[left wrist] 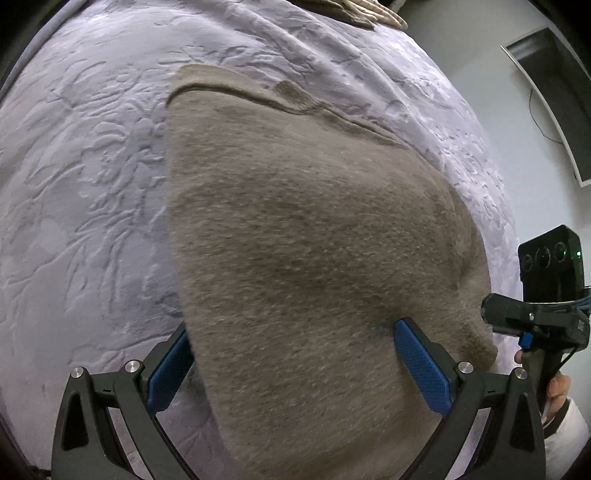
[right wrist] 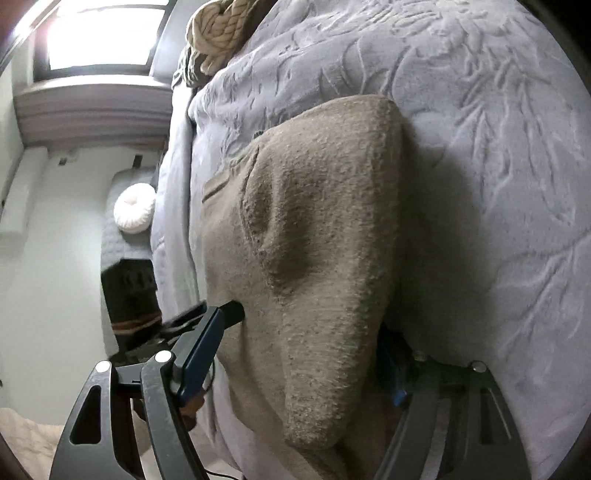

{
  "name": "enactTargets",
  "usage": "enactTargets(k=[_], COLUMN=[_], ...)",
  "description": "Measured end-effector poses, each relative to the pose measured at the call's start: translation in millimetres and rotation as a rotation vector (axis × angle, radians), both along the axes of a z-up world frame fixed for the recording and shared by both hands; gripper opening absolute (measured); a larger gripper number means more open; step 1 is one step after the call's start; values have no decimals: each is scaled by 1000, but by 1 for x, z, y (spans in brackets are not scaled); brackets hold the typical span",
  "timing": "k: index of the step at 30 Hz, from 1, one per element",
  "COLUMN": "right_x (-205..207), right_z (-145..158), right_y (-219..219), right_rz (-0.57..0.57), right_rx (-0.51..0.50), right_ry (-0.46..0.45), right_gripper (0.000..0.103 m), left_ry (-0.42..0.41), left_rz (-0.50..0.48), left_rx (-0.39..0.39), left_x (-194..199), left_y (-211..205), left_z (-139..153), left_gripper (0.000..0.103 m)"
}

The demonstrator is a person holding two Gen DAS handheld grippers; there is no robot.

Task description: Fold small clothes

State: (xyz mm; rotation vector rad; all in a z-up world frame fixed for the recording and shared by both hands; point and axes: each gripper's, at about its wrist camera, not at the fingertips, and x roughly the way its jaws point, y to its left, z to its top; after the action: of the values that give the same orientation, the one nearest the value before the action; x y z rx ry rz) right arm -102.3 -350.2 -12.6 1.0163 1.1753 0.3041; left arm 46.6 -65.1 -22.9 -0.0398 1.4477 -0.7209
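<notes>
A beige knitted garment [left wrist: 314,240] lies partly folded on a lavender embossed blanket [left wrist: 85,184]. My left gripper [left wrist: 291,328] points steeply down over it with its jaws wide. The cloth fills the gap, overlapping the left blue pad [left wrist: 166,373], and the right pad [left wrist: 421,365] rests on it. In the right wrist view the same garment [right wrist: 317,221] bulges up between the fingers of my right gripper [right wrist: 308,321], whose jaws also stand wide. The left pad [right wrist: 199,358] shows a strip of blanket beside it; the cloth hides the right finger. I cannot see either gripper pinching the cloth.
Cream knitted items [right wrist: 218,33] are piled at the far end of the bed. The bed's edge [right wrist: 173,221] drops to a pale floor holding a white round cushion [right wrist: 135,208] and a dark object [right wrist: 129,291]. A hand [left wrist: 554,384] holds the right gripper's handle.
</notes>
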Motion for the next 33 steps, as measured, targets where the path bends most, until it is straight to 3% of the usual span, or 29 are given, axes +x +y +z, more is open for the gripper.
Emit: enactTargets(k=[17, 18, 20, 21, 23, 28, 30, 33], right_x=[24, 25, 25, 24, 24, 22, 22, 22], right_z=[-14, -14, -12, -11, -5, 12, 19, 33], right_y=[17, 19, 23, 24, 27, 34, 39, 49], right_rz=[7, 5, 10, 11, 3, -12, -21, -9], right_rx=[5, 3, -15, -25, -18, 53, 88, 116], right_ry=[30, 31, 39, 41, 21, -31, -44, -64], right_gripper=[78, 76, 52, 47, 36, 34, 34, 34], left_ry=[-1, -1, -4, -9, -21, -38, -38, -12], left_rz=[-6, -6, -8, -7, -5, -42, -52, -39], left_rx=[-20, -22, -27, -33, -38, -68, -80, -126], left_x=[0, 0, 0, -1, -2, -3, -1, 1], left_y=[-13, -12, -11, -11, -6, 3, 9, 24], left_z=[-6, -6, -5, -3, 0, 14, 21, 35], left_gripper=[103, 103, 102, 101, 95, 63, 55, 54])
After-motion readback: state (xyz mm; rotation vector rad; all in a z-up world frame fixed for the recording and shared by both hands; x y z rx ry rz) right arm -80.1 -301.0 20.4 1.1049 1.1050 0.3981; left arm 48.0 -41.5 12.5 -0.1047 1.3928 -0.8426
